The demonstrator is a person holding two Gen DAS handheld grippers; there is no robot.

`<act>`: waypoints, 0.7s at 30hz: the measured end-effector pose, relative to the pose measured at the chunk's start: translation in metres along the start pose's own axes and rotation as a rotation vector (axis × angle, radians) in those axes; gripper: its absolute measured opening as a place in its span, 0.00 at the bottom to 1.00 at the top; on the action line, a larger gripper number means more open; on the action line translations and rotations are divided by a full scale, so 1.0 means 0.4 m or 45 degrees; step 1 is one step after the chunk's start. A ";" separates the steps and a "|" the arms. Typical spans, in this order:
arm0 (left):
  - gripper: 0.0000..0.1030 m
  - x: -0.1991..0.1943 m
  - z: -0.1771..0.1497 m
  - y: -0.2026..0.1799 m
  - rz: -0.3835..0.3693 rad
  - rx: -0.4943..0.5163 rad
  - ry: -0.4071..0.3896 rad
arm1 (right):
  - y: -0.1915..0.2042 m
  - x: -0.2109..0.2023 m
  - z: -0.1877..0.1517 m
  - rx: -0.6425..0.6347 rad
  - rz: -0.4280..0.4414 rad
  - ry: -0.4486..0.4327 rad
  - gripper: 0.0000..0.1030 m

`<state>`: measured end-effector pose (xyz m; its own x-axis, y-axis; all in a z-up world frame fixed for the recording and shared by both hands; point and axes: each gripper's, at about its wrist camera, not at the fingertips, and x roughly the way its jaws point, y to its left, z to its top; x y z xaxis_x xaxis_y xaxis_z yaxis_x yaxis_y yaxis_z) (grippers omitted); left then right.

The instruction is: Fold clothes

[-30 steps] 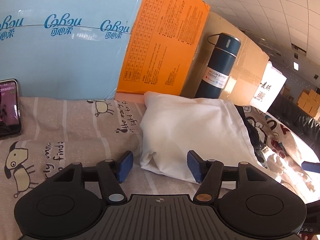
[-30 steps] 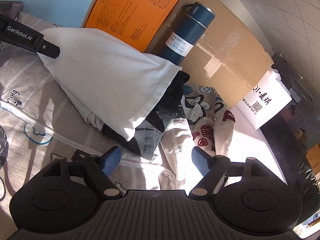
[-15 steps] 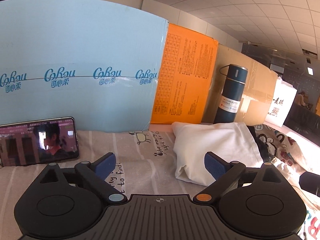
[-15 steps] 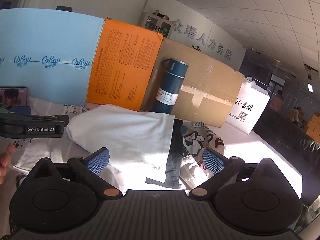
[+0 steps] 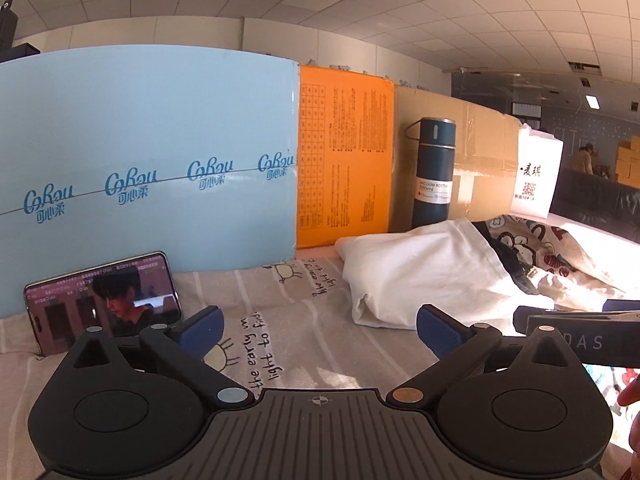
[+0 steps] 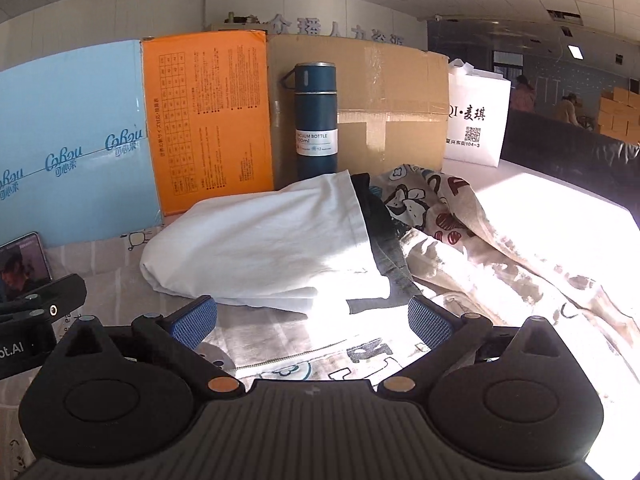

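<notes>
A folded white garment (image 6: pixel 264 256) lies on the striped cartoon-print sheet (image 5: pixel 280 312), on top of a dark garment (image 6: pixel 384 224). It also shows in the left wrist view (image 5: pixel 424 276). A crumpled cartoon-print garment (image 6: pixel 452 216) lies to its right. My left gripper (image 5: pixel 318 330) is open and empty, low over the sheet, left of the white garment. My right gripper (image 6: pixel 312 322) is open and empty, just in front of the white garment's near edge. Its body shows at the right of the left wrist view (image 5: pixel 576 340).
A blue box (image 5: pixel 140 168), an orange box (image 5: pixel 344 160) and a brown carton (image 6: pixel 384 104) line the back. A dark blue vacuum bottle (image 6: pixel 316 120) stands before them. A phone (image 5: pixel 104 304) leans at the left. A white paper bag (image 6: pixel 476 120) stands at the right.
Both grippers have drawn back and levelled out, away from the white garment, and their jaws have opened wider. The garments have not moved.
</notes>
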<state>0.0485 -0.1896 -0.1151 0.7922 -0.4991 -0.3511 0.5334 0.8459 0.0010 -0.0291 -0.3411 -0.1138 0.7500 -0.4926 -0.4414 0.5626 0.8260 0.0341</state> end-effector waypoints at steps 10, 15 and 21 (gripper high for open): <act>1.00 -0.001 -0.034 -0.032 -0.022 0.052 0.025 | -0.034 0.010 -0.020 0.025 -0.040 -0.058 1.00; 1.00 0.008 -0.037 -0.025 -0.032 0.031 0.049 | -0.023 0.010 -0.026 -0.005 -0.022 -0.053 1.00; 1.00 0.016 -0.038 -0.025 -0.038 0.029 0.074 | -0.021 0.004 -0.030 -0.014 0.012 -0.058 1.00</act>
<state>0.0438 -0.1982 -0.1316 0.7577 -0.5118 -0.4048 0.5637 0.8259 0.0107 -0.0369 -0.3454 -0.1255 0.7706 -0.4965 -0.3995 0.5517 0.8336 0.0281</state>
